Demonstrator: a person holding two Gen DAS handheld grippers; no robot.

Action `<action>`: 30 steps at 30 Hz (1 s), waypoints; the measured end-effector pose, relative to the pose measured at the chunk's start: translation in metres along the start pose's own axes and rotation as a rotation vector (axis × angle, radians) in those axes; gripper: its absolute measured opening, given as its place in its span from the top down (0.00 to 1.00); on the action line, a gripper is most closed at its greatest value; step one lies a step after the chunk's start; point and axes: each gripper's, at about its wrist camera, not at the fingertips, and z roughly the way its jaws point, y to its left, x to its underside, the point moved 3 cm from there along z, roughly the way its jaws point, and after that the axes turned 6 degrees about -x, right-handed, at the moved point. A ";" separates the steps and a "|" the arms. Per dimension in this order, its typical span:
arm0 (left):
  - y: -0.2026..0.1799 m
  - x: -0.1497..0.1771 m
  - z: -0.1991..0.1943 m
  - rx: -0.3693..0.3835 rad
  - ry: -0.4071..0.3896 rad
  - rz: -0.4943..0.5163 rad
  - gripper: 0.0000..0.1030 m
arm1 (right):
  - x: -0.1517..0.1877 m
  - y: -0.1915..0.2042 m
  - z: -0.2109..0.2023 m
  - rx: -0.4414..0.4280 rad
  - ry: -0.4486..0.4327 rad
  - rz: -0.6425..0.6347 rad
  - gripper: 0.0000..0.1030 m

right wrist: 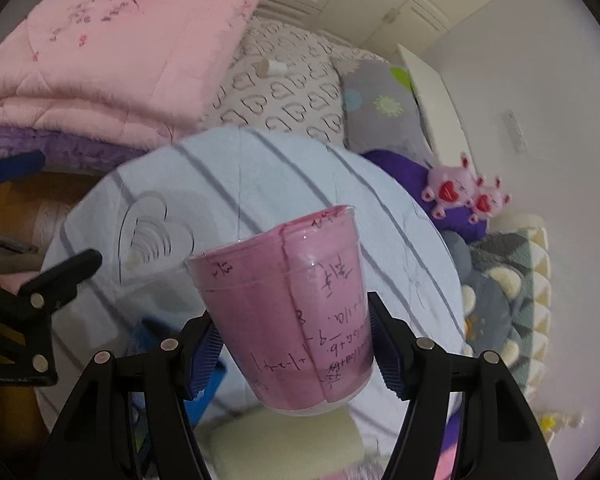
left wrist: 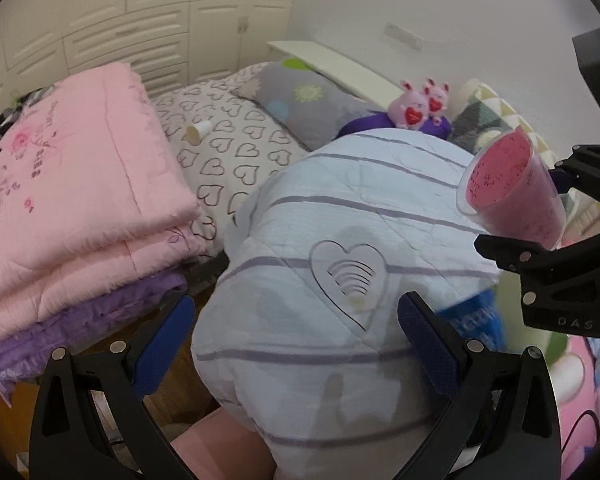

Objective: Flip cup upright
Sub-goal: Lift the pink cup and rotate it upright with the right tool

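Observation:
The cup [right wrist: 288, 312] is clear plastic with a pink paper lining covered in handwriting. My right gripper [right wrist: 296, 344] is shut on its lower part and holds it in the air above a pale blue striped quilt [right wrist: 260, 184], mouth pointing away and up. In the left wrist view the cup [left wrist: 508, 192] shows at the right, tilted, mouth facing up-left, held by the right gripper [left wrist: 540, 224]. My left gripper [left wrist: 296, 344] is open and empty, low over the blue quilt [left wrist: 340, 240].
A folded pink quilt [left wrist: 72, 184] on a purple one lies at the left. A heart-print sheet [left wrist: 228, 148] carries a small white cup [left wrist: 198, 131]. A grey pillow [left wrist: 300, 104], pink plush toys [left wrist: 420, 104] and a white headboard [left wrist: 340, 64] stand behind.

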 end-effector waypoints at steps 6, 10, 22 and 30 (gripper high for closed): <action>-0.004 0.003 -0.020 0.023 -0.038 0.077 0.01 | 0.024 0.009 -0.019 0.050 0.048 0.102 0.35; -0.015 0.009 -0.030 0.043 -0.066 0.169 0.01 | 0.047 0.018 -0.029 0.055 0.068 0.232 0.35; -0.038 0.020 -0.049 0.154 -0.111 0.464 0.01 | 0.128 0.056 -0.056 0.030 0.053 0.804 0.35; -0.051 0.038 -0.050 0.216 -0.117 0.634 0.01 | 0.169 0.085 -0.060 0.058 0.004 1.132 0.35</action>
